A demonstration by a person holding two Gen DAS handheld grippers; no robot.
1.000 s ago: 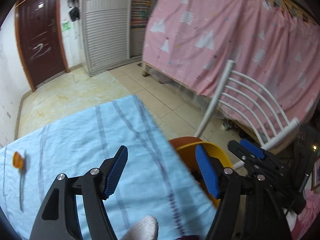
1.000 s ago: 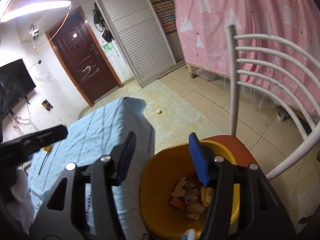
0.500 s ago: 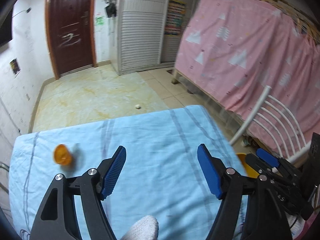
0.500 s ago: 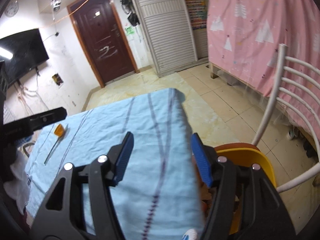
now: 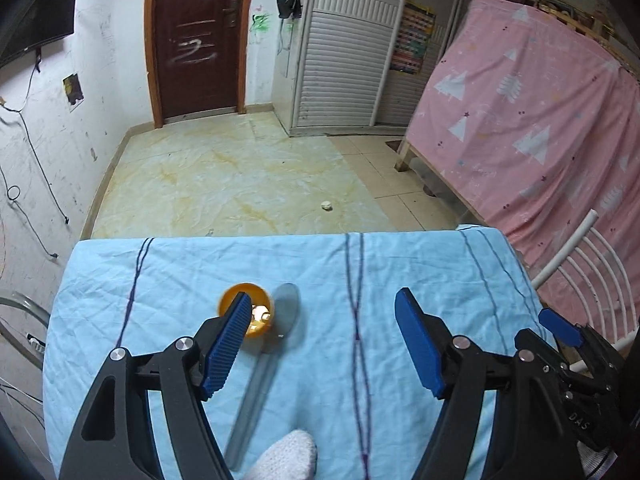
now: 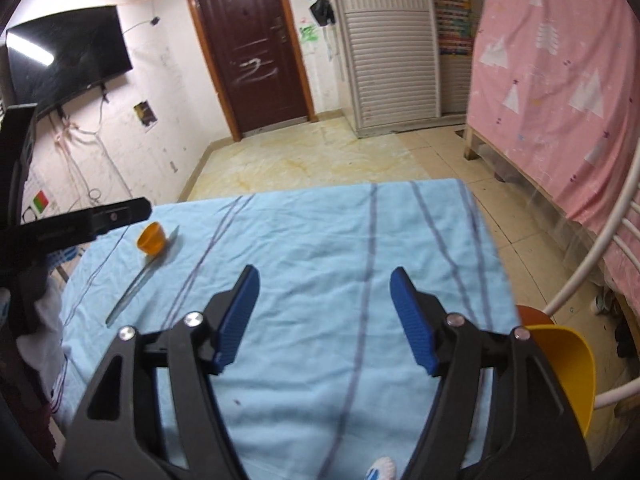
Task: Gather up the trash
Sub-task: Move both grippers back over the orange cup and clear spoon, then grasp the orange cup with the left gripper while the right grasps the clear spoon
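Note:
A small orange cup stands on the light blue tablecloth, and a clear plastic spoon lies right beside it. My left gripper hangs open over the cloth; its left finger partly hides the cup. The right wrist view shows the same cup and spoon far off to the left. My right gripper is over bare cloth, its jaws opening with nothing between them. A yellow bin sits past the table's right edge.
The bin rests on a red-brown chair seat with a white metal back. A pink curtain hangs on the right. A small white scrap lies on the tiled floor beyond the table. A TV hangs on the left wall.
Both grippers have swung left, away from the yellow bin and over the table. The orange cup and spoon have come to the middle of the left wrist view. The right jaws stand wider.

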